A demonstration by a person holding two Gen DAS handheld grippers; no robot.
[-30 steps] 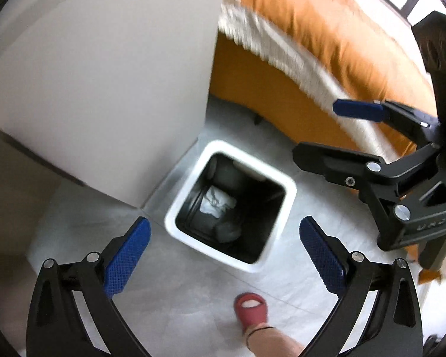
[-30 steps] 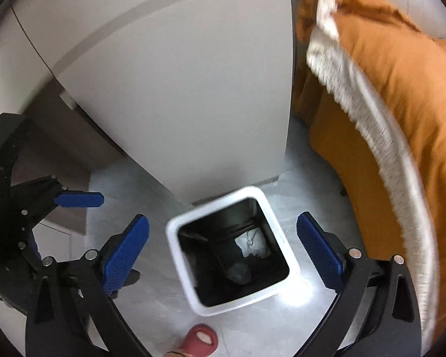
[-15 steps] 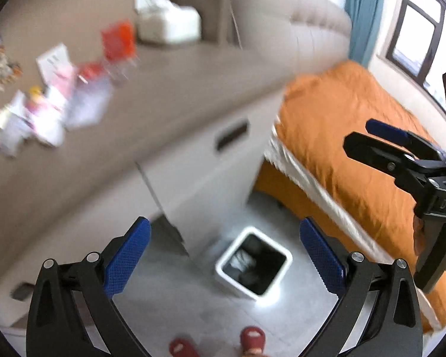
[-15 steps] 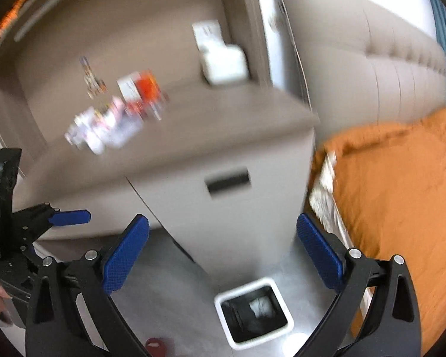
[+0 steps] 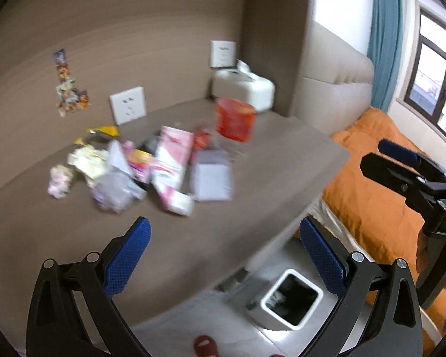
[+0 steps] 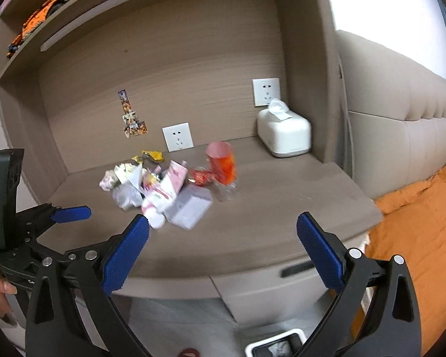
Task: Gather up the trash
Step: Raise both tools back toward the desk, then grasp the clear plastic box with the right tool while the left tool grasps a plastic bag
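Note:
A pile of trash lies on the brown desk top point(image 5: 59, 238): a pink-and-white carton point(image 5: 171, 166), a white box point(image 5: 212, 178), crumpled wrappers point(image 5: 113, 187), a yellow wrapper point(image 5: 104, 131) and a red cup point(image 5: 235, 119). The pile also shows in the right wrist view point(image 6: 160, 190). The white trash bin point(image 5: 290, 300) stands on the floor below the desk edge; its rim shows in the right wrist view point(image 6: 278, 346). My left gripper point(image 5: 227, 258) is open and empty, above the desk front. My right gripper point(image 6: 223, 253) is open and empty, facing the pile. Each gripper shows in the other's view.
A white tissue box point(image 6: 284, 134) stands at the desk's back right corner. Wall sockets point(image 6: 177, 136) sit on the back panel. A shelf with an orange toy car point(image 6: 44, 9) hangs above. An orange bed point(image 5: 380, 196) lies to the right. A red slipper point(image 5: 205, 345) is on the floor.
Both grippers have risen from just over the bin to desk height and tilted up. The view went from the bin's inside to the trash pile on the desk. Both stayed open.

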